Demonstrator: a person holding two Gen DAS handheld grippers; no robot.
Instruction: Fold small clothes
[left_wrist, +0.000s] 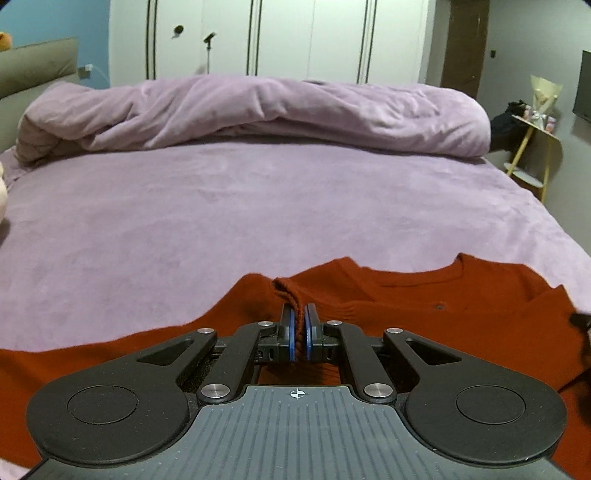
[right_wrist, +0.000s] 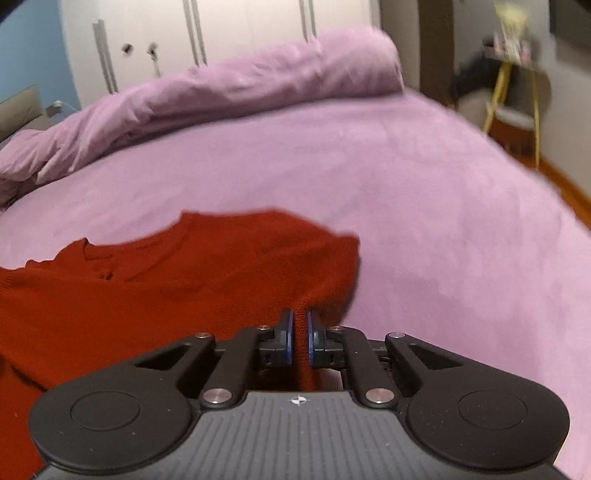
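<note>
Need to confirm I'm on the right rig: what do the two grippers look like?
Both the left gripper and right gripper match: black linkage arms with silver pivot bolts, round black side discs, blue-edged jaws, and a ribbed grey body bearing a small white crosshair mark. No cables or sleeves visible.

our right claw (right_wrist: 301, 334) is pinched on a fold of the red sweater (right_wrist: 177, 273), which lies on the near left of the lilac bed (right_wrist: 424, 206); a rumpled duvet (right_wrist: 229, 88) lies along the far side.
</note>
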